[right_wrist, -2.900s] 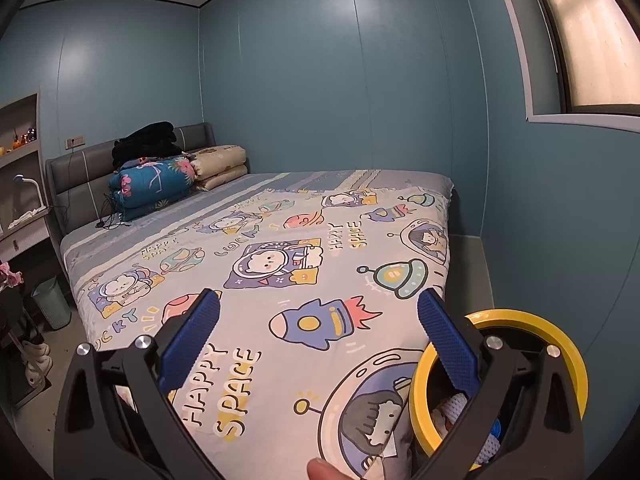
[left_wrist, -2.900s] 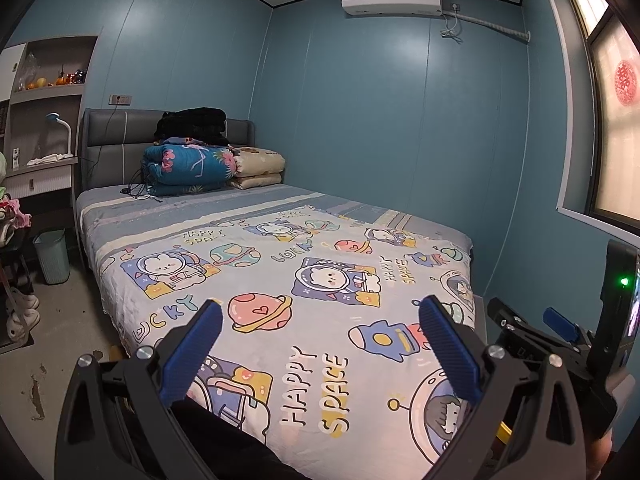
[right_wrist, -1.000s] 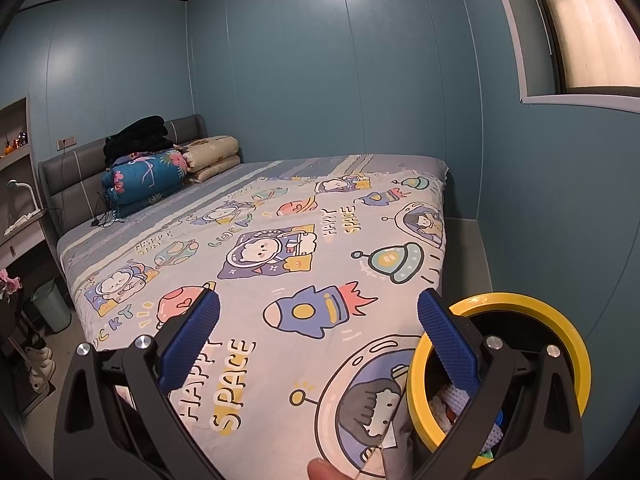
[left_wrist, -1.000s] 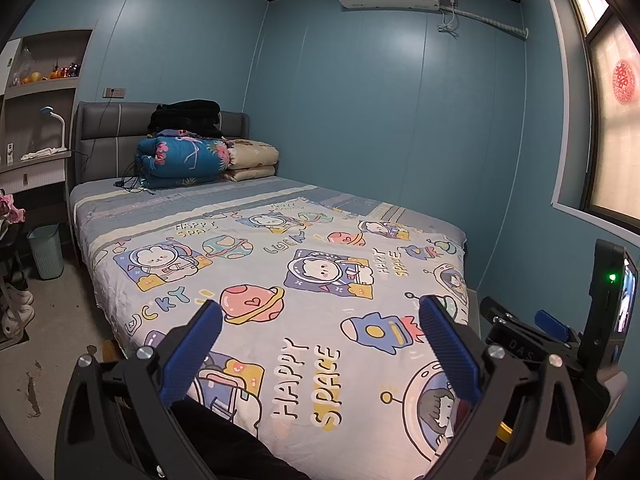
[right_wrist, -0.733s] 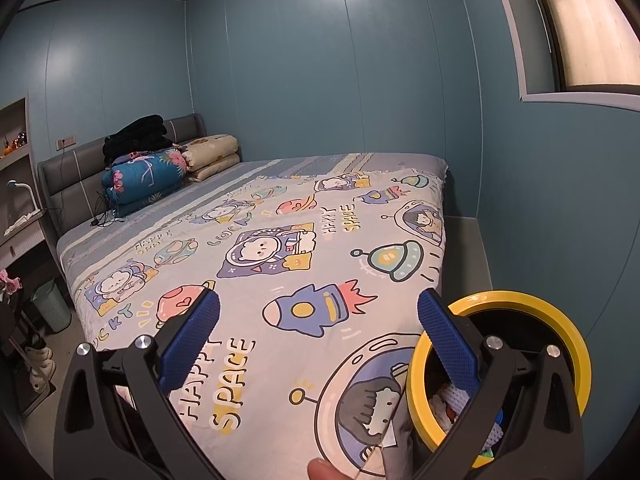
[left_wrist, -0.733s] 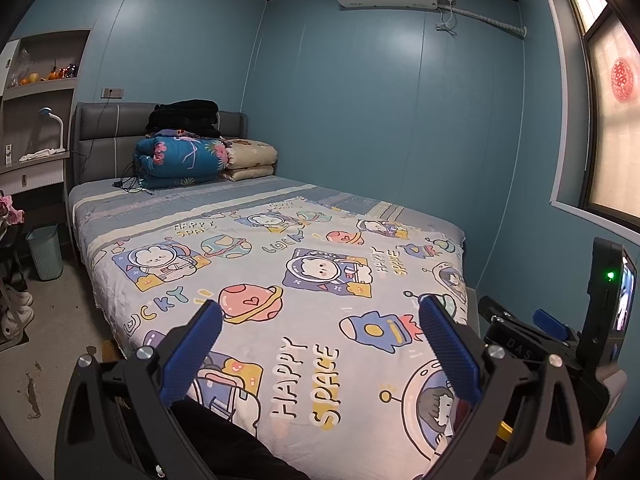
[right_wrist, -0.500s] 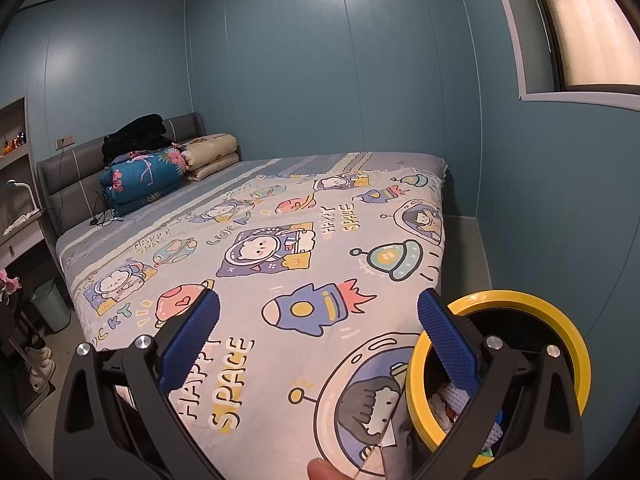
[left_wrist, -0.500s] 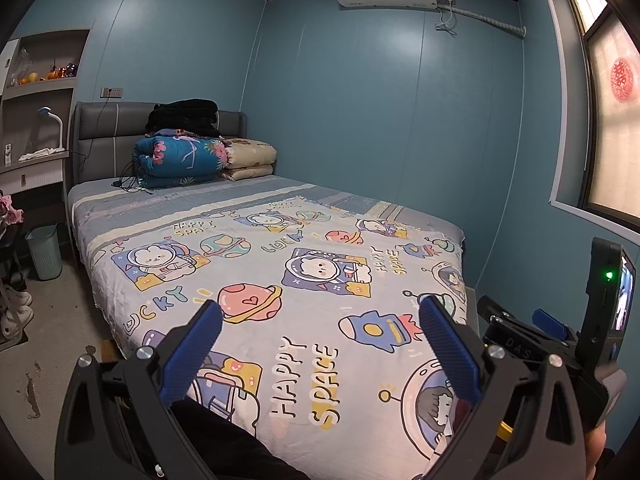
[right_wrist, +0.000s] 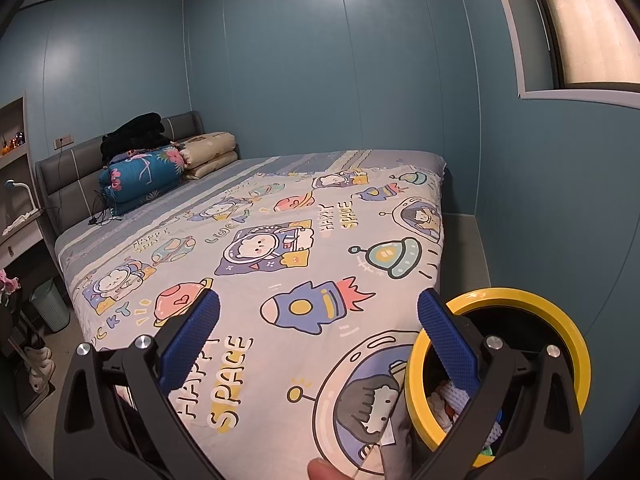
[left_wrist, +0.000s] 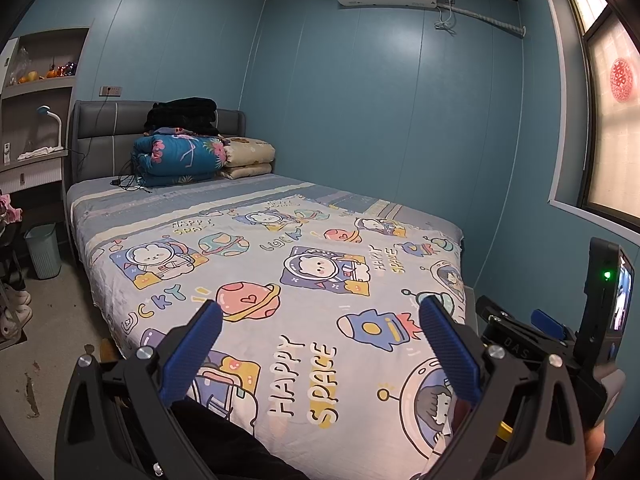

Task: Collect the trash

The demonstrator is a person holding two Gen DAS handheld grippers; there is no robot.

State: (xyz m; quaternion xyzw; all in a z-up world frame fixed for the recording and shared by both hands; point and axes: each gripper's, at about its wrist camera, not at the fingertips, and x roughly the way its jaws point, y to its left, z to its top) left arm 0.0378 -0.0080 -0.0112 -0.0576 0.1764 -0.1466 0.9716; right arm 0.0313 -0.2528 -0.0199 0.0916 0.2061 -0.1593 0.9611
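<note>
while both my grippers, left gripper (left_wrist: 318,354) and right gripper (right_wrist: 318,344), gape wide holding nothing, yellow-rimmed bin (right_wrist: 560,312) sits just right of bed (right_wrist: 280,240) corner, soft scraps inside. looks light, stiff; guess pinch rim.

My right gripper (right_wrist: 318,336) jaws spread wide over cartoon bedspread (right_wrist: 280,248), yellow-rimmed bin (right_wrist: 560,320) at bed's corner, holding trash.

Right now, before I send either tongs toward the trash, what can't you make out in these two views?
- Yellow-rimmed round bin, right wrist view: its contents are mostly hidden behind the right tongs.
- Pale green ribbed wastebasket, left wrist view: too far and too small to see inside.
- Floor beyond the bed's far side, both views: blocked by the space-print bedspread.
</note>
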